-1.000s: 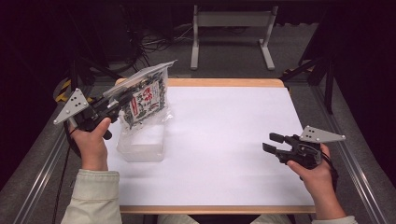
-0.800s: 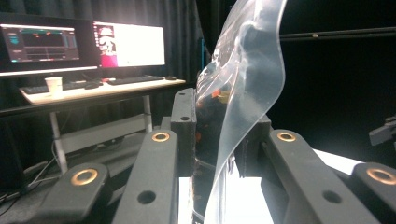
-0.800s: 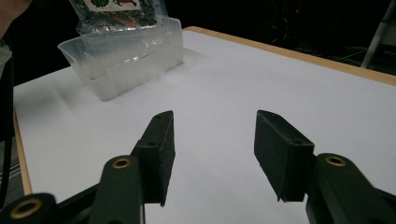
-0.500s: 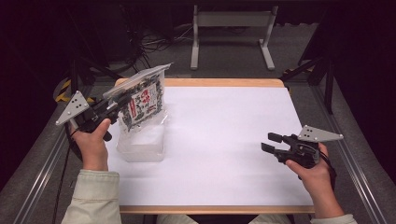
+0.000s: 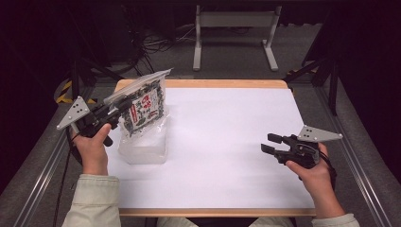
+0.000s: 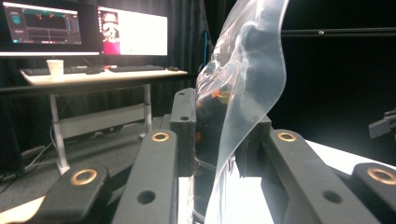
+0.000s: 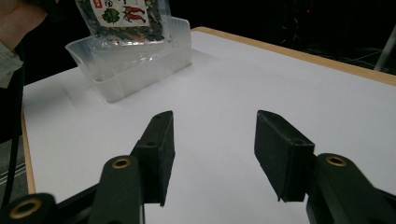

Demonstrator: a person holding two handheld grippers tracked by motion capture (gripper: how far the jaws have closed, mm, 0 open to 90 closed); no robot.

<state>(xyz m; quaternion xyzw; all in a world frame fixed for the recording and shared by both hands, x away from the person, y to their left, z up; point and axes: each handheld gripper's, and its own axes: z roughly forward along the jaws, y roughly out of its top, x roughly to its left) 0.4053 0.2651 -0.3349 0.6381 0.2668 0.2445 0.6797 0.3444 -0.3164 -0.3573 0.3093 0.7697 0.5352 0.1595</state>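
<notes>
High view: we note the left tool (image 5: 124, 105) clamped on the upper edge of a clear snack bag (image 5: 144, 106) printed in dark green and red; the bag hangs tilted with its lower end just inside a clear plastic tub (image 5: 143, 147). The tub stands at the left side of the white tabletop (image 5: 227, 156). The right tool (image 5: 269, 143) rests well to the right of the tub, jaws parted, nothing between them. Left gripper view: we see the bag's clear film (image 6: 243, 88) pinched between the two black pads, rising and curling above them; beyond it stands a desk with monitors (image 6: 84, 28). Right gripper view: the right tool (image 7: 214, 140) shows a wide empty gap over bare tabletop; the tub (image 7: 130, 70) sits far ahead, up and left of the jaws, with the bag's bottom (image 7: 126, 18) in it.
</notes>
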